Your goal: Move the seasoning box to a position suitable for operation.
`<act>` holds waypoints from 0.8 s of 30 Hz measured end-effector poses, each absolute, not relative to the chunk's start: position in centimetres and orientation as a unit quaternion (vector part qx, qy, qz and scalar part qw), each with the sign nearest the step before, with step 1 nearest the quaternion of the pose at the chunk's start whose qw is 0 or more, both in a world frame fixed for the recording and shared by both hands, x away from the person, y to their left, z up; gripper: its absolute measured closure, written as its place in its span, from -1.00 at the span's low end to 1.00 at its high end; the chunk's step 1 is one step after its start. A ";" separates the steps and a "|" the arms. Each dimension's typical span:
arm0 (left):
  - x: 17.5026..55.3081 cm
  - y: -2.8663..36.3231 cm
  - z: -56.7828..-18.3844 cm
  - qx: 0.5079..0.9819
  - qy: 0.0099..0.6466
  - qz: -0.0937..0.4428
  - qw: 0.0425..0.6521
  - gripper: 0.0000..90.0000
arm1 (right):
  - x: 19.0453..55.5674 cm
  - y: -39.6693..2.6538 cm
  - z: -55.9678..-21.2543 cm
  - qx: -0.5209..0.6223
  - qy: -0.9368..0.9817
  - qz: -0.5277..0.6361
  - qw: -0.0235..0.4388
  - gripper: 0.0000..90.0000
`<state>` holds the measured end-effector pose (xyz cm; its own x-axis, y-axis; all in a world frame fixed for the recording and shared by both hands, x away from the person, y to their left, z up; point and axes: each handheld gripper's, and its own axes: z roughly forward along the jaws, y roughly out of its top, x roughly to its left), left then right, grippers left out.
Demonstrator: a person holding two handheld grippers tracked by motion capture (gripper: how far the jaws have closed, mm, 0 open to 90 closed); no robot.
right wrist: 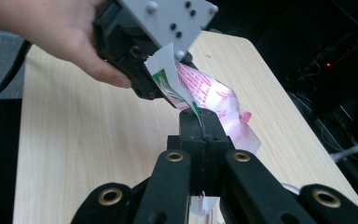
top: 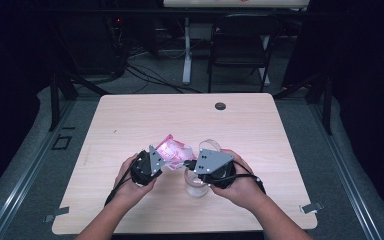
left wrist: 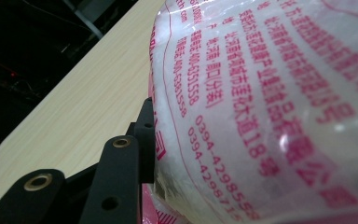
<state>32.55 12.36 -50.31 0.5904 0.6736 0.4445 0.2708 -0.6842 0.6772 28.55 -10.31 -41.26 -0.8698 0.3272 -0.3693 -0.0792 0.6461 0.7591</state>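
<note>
A pink-and-white plastic packet [top: 172, 150] with red print hangs above the table between my two grippers. My left gripper [top: 165, 163] is shut on its left end, and my right gripper [top: 188, 164] is shut on its right edge. In the right gripper view the black jaws [right wrist: 201, 122] pinch a thin strip of the packet [right wrist: 214, 98], while the left gripper [right wrist: 165, 93] clamps the other end just beyond. In the left gripper view the packet [left wrist: 270, 93] presses against one black finger [left wrist: 142, 140]; the other finger is hidden behind it.
A clear cup [top: 196, 186] stands on the light wooden table [top: 130, 120] just under my right gripper, and another clear rim [top: 211, 146] shows behind that gripper. A cable hole [top: 220, 106] lies at the far middle. A dark chair [top: 240, 45] stands beyond the table.
</note>
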 end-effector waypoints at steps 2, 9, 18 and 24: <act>32.5 12.3 -50.2 0.847 0.273 0.361 0.279 0.37 | 28.7 -10.5 -41.3 0.081 0.870 0.417 0.250 1.00; 32.4 12.2 -50.3 0.846 0.269 0.370 0.274 0.38 | 29.1 -10.9 -41.5 0.099 0.865 0.421 0.252 1.00; 31.8 12.4 -49.7 0.828 0.260 0.410 0.282 0.39 | 27.9 -10.9 -41.2 0.100 0.862 0.437 0.237 1.00; 31.5 12.0 -49.8 0.826 0.243 0.433 0.265 0.39 | 28.0 -11.5 -41.6 0.117 0.857 0.450 0.222 1.00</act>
<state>31.48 12.04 -49.83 0.5065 0.6322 0.5864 0.1725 -0.7406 0.6495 27.95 -11.51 -41.64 -0.8741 0.4000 -0.2755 0.0001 0.5673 0.8235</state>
